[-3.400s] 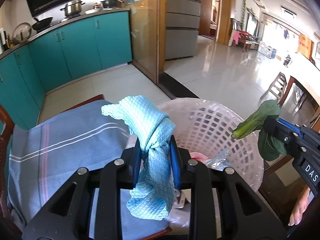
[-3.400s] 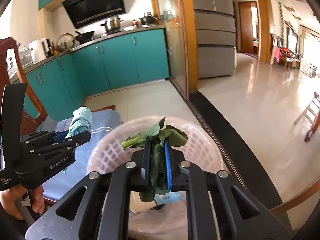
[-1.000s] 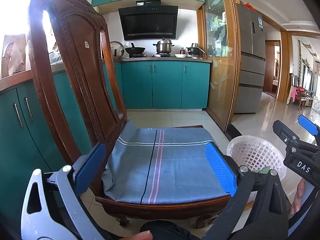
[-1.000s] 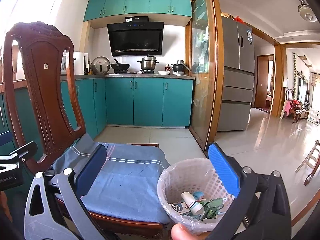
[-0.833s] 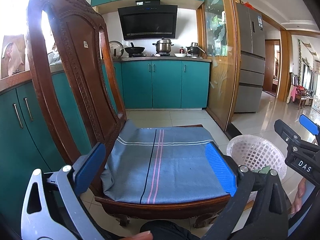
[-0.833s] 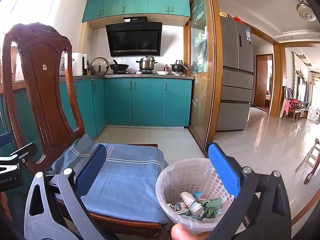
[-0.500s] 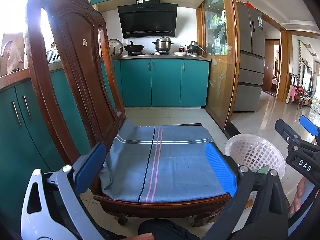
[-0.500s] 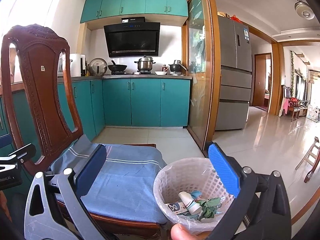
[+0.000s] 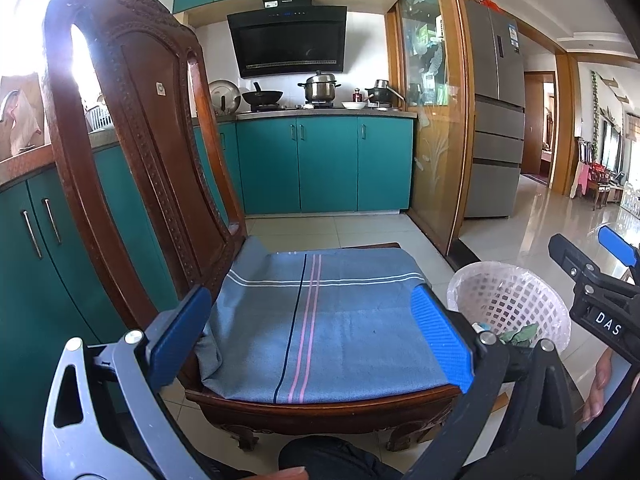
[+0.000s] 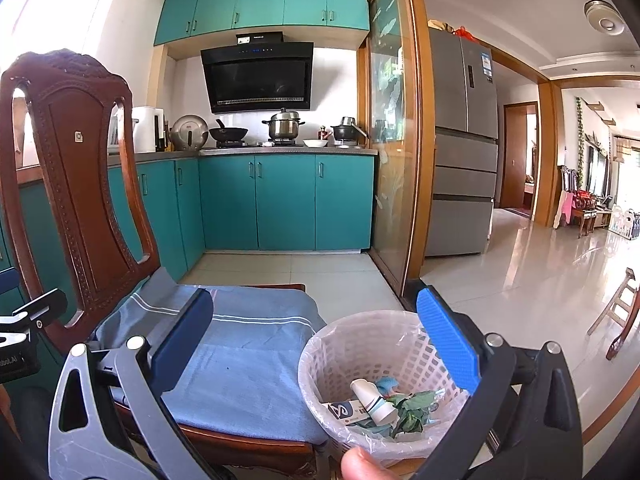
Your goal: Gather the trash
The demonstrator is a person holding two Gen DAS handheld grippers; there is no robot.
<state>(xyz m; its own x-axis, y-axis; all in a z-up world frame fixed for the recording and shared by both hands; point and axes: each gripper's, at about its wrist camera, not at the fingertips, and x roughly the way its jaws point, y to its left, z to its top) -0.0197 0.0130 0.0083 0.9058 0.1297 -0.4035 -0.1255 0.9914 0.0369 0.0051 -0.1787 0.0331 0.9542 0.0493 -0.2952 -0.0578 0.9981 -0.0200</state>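
Both grippers hang with jaws spread wide and nothing between them: the left gripper [image 9: 312, 334] faces the blue-grey cloth [image 9: 320, 320] on the wooden chair [image 9: 132, 152], the right gripper [image 10: 314, 342] looks down toward the white mesh basket [image 10: 360, 336] just beside the seat. Inside the basket lie the trash pieces: a white tube [image 10: 374, 400] with its long axis running from the near right up to the far left, a green leaf [image 10: 412, 410] touching it, and a scrap of light blue rag [image 10: 387, 384] behind.
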